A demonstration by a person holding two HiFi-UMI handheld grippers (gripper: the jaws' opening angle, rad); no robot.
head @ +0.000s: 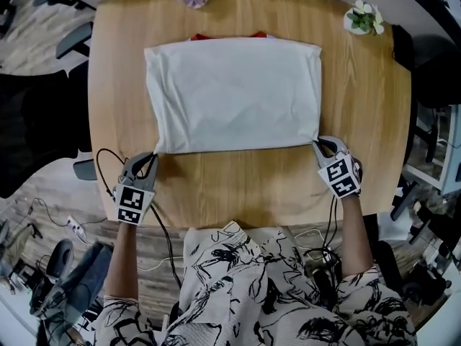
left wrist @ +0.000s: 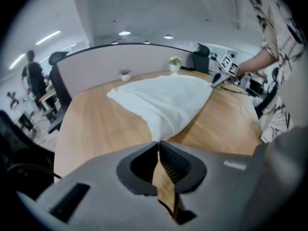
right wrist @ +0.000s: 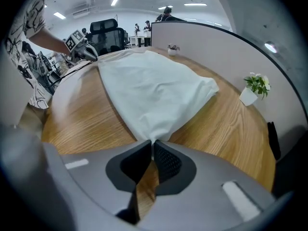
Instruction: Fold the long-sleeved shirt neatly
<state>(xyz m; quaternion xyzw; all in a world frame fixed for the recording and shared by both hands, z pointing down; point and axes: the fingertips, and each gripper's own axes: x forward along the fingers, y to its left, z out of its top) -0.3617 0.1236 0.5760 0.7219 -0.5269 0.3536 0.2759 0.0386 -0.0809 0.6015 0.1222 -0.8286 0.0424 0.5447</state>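
my left gripper [head: 153, 156] and right gripper [head: 318, 145] are each clenched on a near corner of the shirt [head: 234, 96], so i should lift both evenly toward its far edge.

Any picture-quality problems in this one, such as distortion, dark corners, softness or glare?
Head view: evenly lit and sharp, with only faint shadow along the edges of the shirt. Left gripper view: heavy fisheye bending, black corners, soft throughout, dim background. Right gripper view: same fisheye and dark corners, but brighter, with the shirt creases clear; the ceiling lights are blown out white.
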